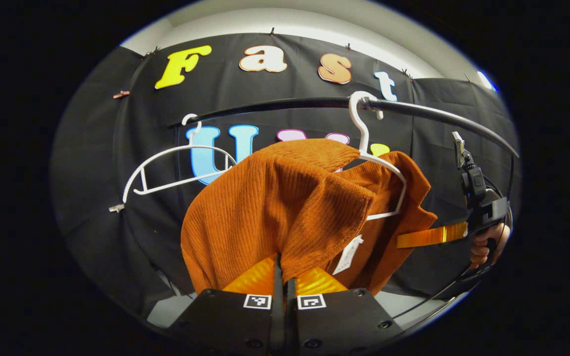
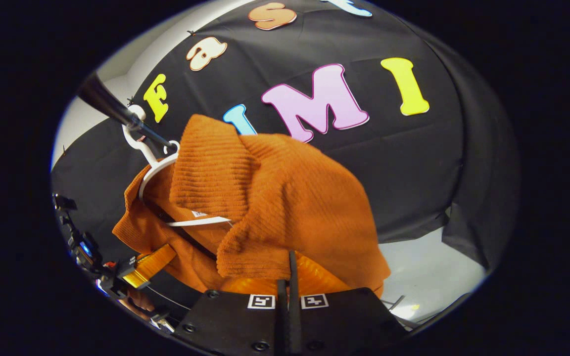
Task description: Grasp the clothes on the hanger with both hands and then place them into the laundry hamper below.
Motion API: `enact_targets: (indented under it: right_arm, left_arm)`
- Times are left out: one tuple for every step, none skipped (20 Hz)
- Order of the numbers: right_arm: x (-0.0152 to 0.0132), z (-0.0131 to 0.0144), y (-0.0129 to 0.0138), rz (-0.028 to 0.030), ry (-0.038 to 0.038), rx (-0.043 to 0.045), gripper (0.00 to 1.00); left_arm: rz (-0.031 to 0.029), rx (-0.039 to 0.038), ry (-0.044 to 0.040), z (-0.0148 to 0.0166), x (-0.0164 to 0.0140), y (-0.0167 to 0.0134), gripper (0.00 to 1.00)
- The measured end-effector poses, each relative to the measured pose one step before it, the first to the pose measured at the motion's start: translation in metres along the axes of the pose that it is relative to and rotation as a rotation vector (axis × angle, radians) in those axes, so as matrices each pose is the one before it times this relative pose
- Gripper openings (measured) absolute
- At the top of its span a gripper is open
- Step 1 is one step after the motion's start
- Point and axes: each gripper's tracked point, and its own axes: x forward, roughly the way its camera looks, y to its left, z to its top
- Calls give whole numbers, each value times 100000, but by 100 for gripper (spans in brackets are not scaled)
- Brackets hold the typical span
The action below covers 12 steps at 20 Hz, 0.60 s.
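An orange ribbed sweater [image 1: 275,207] hangs bunched on a white hanger [image 1: 364,133] hooked over a black rail [image 1: 290,105]. My left gripper [image 1: 283,262] is shut on the sweater's lower hem, with fabric draped over its fingertips. From the far right, a hand [image 1: 485,244] holds my right gripper [image 1: 403,241], which reaches into the sweater's other side. In the right gripper view, the sweater [image 2: 285,198] fills the middle and my right gripper [image 2: 288,262] is shut on its folded hem. The left gripper [image 2: 166,253] shows at the lower left, against the fabric.
A second, bare white hanger [image 1: 176,168] hangs on the rail to the left of the sweater. A white tag [image 1: 348,254] dangles from the garment. Black cloth walls stand behind, and pale floor [image 2: 428,277] lies below at the right.
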Motion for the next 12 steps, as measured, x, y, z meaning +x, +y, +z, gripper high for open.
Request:
enact_targets:
  right_arm:
    - [-514, 1162, -539, -1635, -2667, 64, 5]
    - [-451, 1522, -788, -2274, -3850, 665, 4]
    - [-344, 1546, -801, -1857, -3656, 760, 4]
    - [-237, 1304, -701, -1937, -4544, 315, 4]
    - [-143, 1403, -871, -2884, -4693, -494, 5]
    - [-27, 1281, -741, -2938, -5206, -333, 4]
    - [127, 1442, -760, -2435, -5408, 215, 4]
    - [204, 1257, -619, -2755, -4910, -463, 4]
    - [859, 598, -950, -4072, -2632, -1973, 4]
    - [837, -176, -732, -2636, -864, -1022, 4]
    - [767, -549, -675, -1830, 858, 396, 4]
    - [593, -463, -528, -1200, 796, 1284, 4]
  left_arm:
    - [-954, -2181, -83, 763, -510, 327, 5]
    - [66, -2084, -1406, 999, -437, 506, 5]
    - [1495, -1146, -1886, 968, -283, 692, 5]
    - [2331, -39, -2041, 999, -134, 866, 5]
    - [2205, 489, -1686, 781, 181, 744, 5]
    - [654, 436, -812, 613, 177, 401, 2]
    - [82, 359, -347, 269, 103, 227, 5]
    - [-190, -4, -1091, 414, 25, 262, 5]
    - [-533, 1, -941, 479, -69, 0, 5]
    - [9, 374, -332, 336, 26, 51, 5]
    - [-1, 396, -151, 110, 123, 89, 5]
    - [391, 486, -439, 233, -17, 128, 5]
